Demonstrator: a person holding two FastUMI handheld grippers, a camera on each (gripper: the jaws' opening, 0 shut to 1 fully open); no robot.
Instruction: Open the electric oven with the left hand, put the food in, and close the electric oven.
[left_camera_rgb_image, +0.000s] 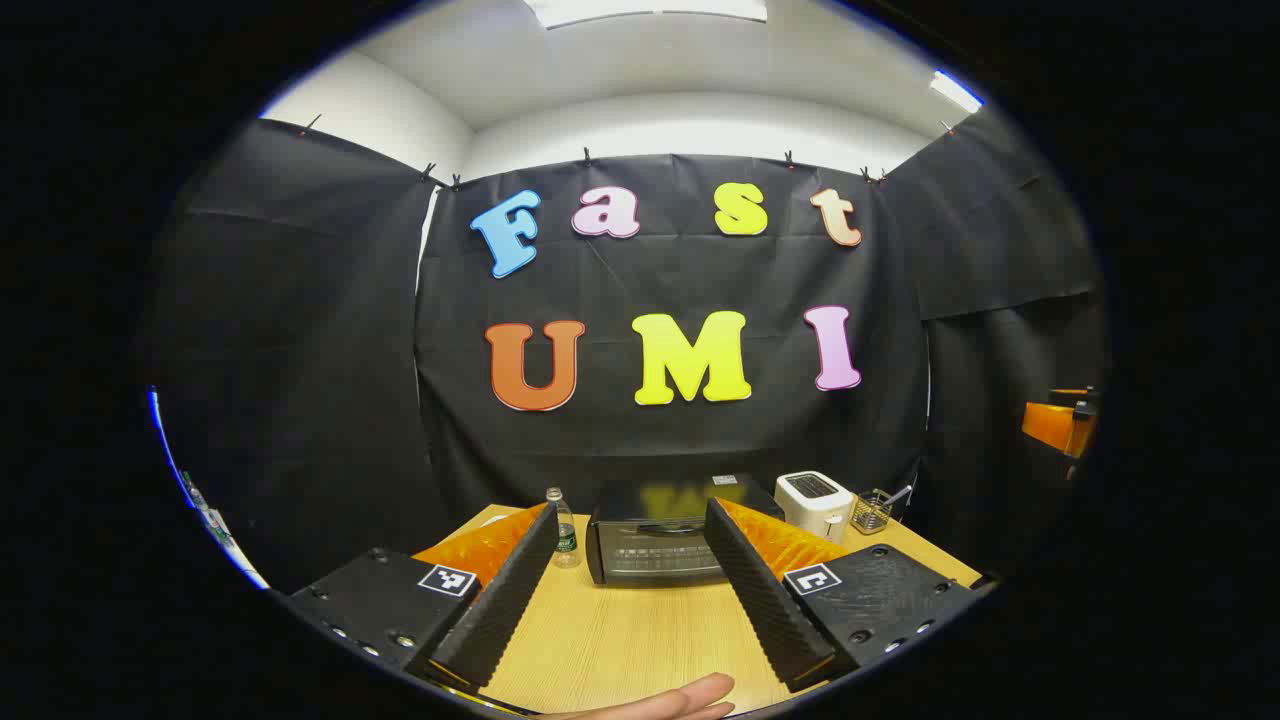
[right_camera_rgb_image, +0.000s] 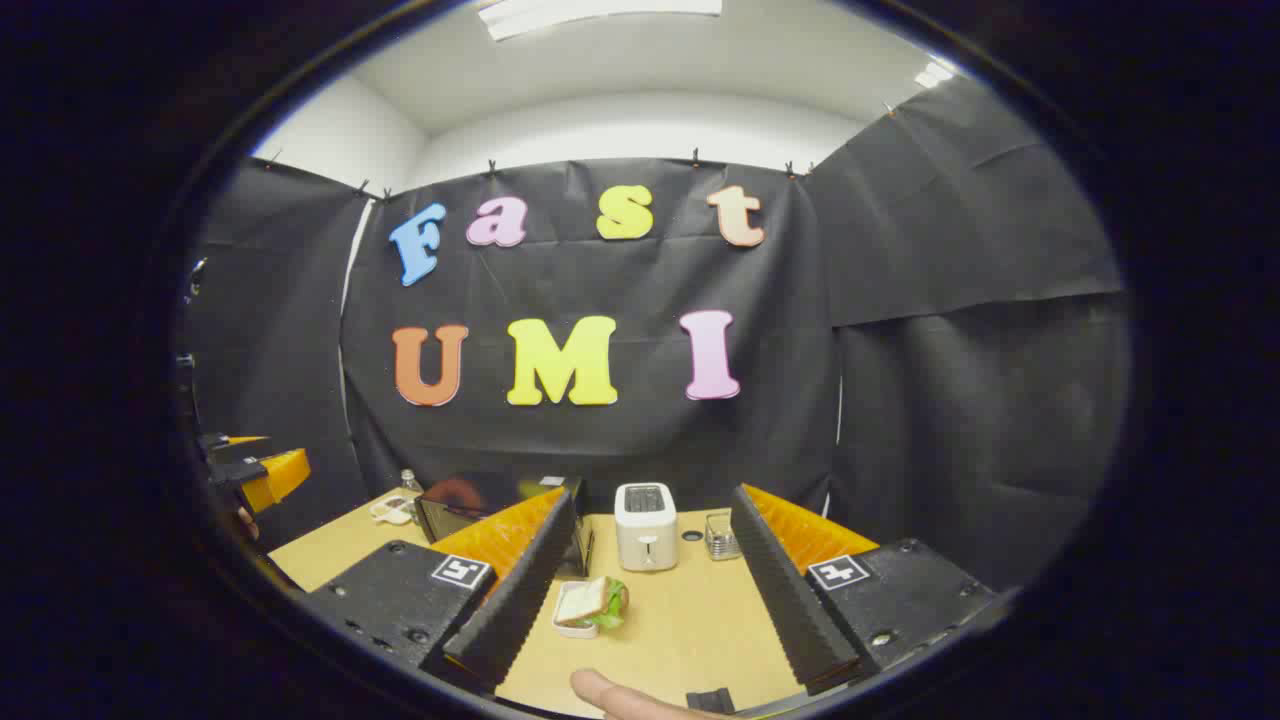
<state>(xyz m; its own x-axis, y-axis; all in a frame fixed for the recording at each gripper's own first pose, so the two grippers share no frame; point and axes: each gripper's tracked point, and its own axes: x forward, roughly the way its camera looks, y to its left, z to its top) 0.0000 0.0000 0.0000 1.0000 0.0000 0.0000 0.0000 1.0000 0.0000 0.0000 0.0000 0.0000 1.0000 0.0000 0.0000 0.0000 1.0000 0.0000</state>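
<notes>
In the left gripper view the left gripper (left_camera_rgb_image: 630, 600) hangs over the wooden table (left_camera_rgb_image: 620, 640) with its fingers spread wide and nothing between them; the electric oven (left_camera_rgb_image: 660, 545) sits dead ahead at 12 o'clock, door closed. To open it well, I would line the fingers up on the handle bar along the door's top edge, close squarely, then pull down and outward. In the right gripper view the right gripper (right_camera_rgb_image: 640, 610) is likewise spread and empty, the sandwich (right_camera_rgb_image: 592, 605) on its small dish just ahead at 11 o'clock. Beyond stand a toaster (right_camera_rgb_image: 646, 538), a wire basket (right_camera_rgb_image: 722, 537) and a water bottle (left_camera_rgb_image: 563, 528), with black cloth walls behind.
</notes>
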